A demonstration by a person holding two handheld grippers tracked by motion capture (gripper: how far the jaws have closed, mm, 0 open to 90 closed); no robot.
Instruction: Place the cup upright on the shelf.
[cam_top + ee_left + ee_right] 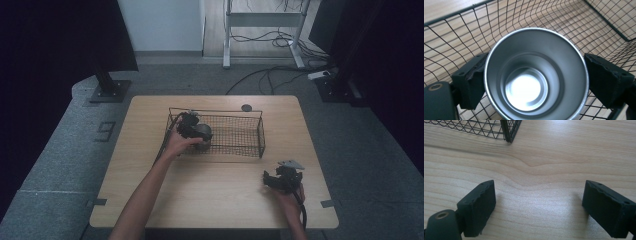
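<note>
On the table (210, 195), the wire basket (240, 134) sits toward the far side, near the middle. My left gripper (192, 127) is at the basket's left end, a cup (535, 75) between its jaws inside the basket. My right gripper (280, 180) is over the table's near right, in front of the basket's right end. A small disc (246, 107) lies behind the basket.
</note>
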